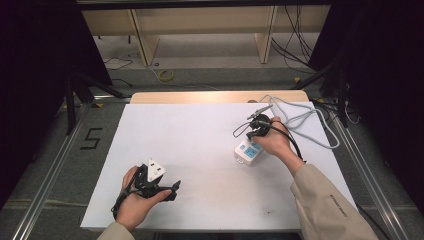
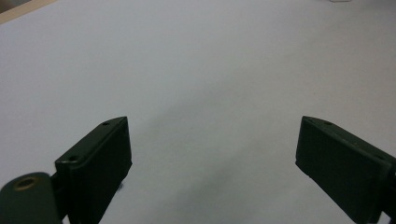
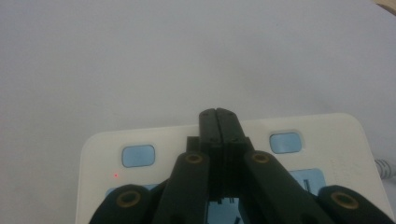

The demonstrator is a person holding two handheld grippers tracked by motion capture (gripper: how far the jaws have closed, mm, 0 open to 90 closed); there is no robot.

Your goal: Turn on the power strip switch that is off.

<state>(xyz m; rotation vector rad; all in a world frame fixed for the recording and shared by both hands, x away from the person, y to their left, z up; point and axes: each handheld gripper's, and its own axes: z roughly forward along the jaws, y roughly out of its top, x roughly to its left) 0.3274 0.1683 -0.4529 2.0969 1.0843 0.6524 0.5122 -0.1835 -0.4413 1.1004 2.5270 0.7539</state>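
Power strip [image 1: 248, 152] (white, blue buttons) under right gripper [image 3: 218, 114] — jaws pressed together; left gripper [image 2: 212, 154] spread wide over table [image 1: 200, 135].

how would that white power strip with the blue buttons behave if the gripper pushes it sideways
The white plastic power strip with blue buttons lies flat and boxy, so it would probably slide, not roll or tip. Its grey cable, looped loosely behind it, looks floppy and may drag. The smooth white table likely offers little grip.

Matt white table sheet [image 2: 210, 60], glossy white plastic power strip [image 3: 327, 135] under the right gripper [image 3: 218, 114], matt black jaws
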